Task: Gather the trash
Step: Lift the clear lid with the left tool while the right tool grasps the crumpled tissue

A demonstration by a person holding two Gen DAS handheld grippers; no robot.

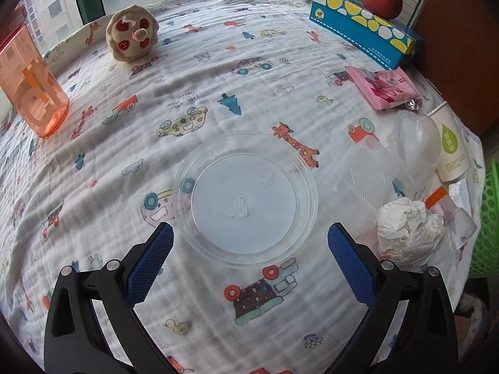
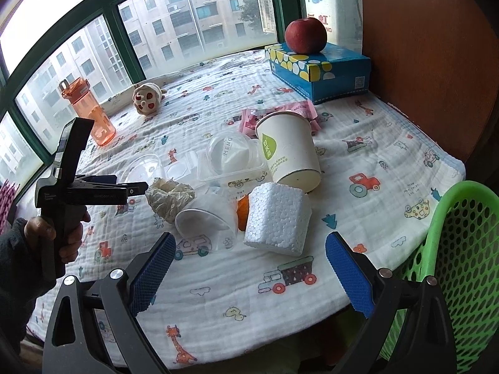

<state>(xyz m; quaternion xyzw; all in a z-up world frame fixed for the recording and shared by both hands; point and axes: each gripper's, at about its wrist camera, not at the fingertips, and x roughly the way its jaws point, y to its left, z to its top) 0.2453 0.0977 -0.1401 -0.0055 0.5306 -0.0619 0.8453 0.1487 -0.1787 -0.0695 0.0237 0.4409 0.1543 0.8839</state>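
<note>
Basically not started: both grippers, left gripper (image 1: 250, 237) and right gripper (image 2: 249, 247), have jaws spread and empty. The white foam block (image 2: 277, 219), printed paper cup (image 2: 288, 152), crumpled paper ball (image 1: 410, 230) and clear round plastic lid (image 1: 246, 199) all lie on the table. The green mesh basket (image 2: 458, 249) looks empty, though it is only partly visible.

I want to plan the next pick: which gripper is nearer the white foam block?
Right. The right gripper hangs open just short of the foam block. The left gripper is farther off, open over a clear plastic lid, beyond the crumpled paper.
</note>
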